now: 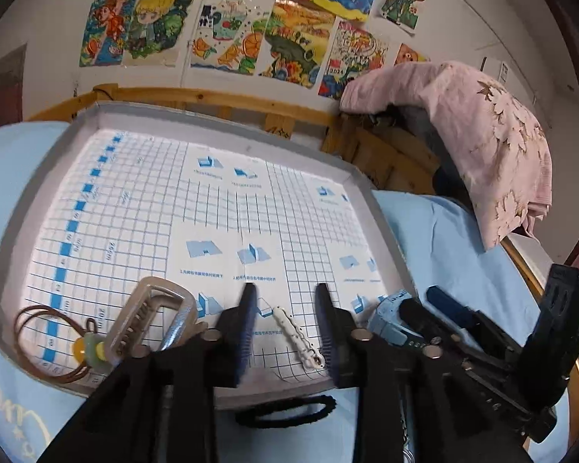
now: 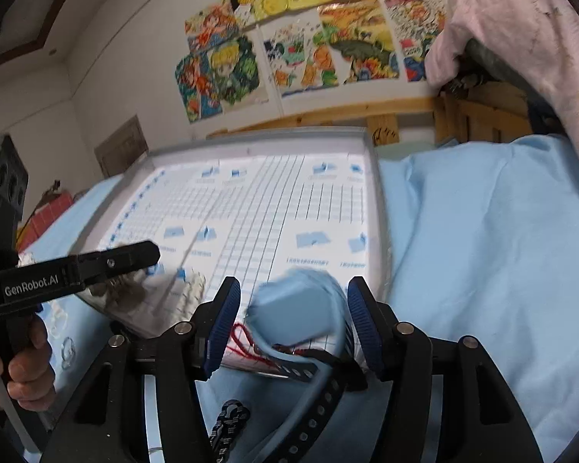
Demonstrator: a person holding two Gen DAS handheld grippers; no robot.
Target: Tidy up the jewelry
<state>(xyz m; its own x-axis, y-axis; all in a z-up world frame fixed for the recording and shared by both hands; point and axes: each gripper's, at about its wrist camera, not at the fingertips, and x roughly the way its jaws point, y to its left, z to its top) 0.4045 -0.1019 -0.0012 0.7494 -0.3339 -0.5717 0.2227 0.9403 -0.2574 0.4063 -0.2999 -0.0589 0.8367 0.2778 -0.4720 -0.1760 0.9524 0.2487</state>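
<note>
Black hair tie (image 1: 285, 411) lying outside tray (image 1: 220, 115); your left gripper (image 1: 285, 305) jaws gaping empty over white clip (image 1: 298, 337); right gripper (image 2: 293, 301) jaws wide around blue watch (image 2: 295, 308), grip unclear; sorting partway done.

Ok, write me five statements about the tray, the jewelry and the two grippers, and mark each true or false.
1. The white hair clip lies in the tray between the open fingers of the left gripper. True.
2. The brown cord bracelet lies on the blue sheet outside the tray. False: it lies inside the tray, near its left corner.
3. The black hair tie lies outside the tray, on the blue sheet. True.
4. The right gripper is shut with nothing between its fingers. False: it is open, with the light blue watch between the fingers.
5. The tray floor is plain wood. False: it is white with a blue grid.
</note>
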